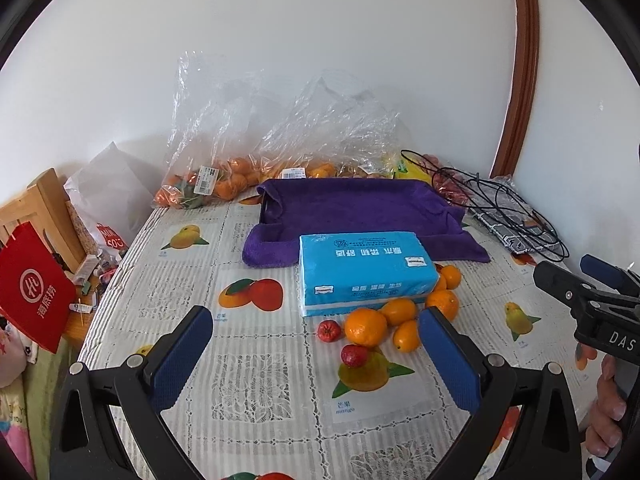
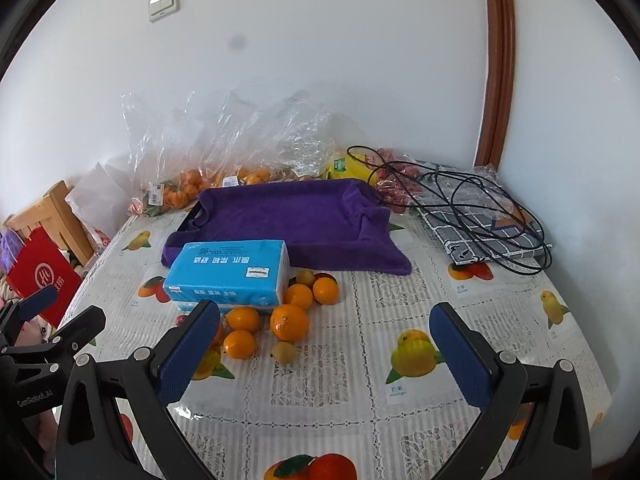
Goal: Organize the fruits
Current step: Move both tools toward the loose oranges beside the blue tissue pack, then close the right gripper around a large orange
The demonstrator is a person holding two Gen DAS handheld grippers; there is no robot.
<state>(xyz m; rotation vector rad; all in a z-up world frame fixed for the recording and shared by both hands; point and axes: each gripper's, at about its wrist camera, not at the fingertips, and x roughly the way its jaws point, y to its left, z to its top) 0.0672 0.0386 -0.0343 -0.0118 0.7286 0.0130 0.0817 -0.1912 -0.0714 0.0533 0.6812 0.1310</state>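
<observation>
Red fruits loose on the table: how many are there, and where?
2. One red fruit lies left of the large orange; the other sits just in front of it. Others may hide behind the blue tissue pack.

1. The left black two-finger gripper with blue ribbed pads (image 1: 316, 364) is held level above the table, jaws spread wide, nothing between them; its fingers sit at 8 and 4 o'clock in the left wrist view.
2. The right black two-finger gripper with blue ribbed pads (image 2: 324, 354) mirrors that pose, jaws parted wide and empty, fingers at 8 and 4 o'clock in its own view.
3. Seen from the left wrist camera, the right gripper enters at 3 o'clock, and the person's bare hand (image 1: 608, 408) wraps its handle at 4 o'clock, fingertips curled.
4. From the right wrist camera, the left gripper shows at 9 o'clock.
</observation>
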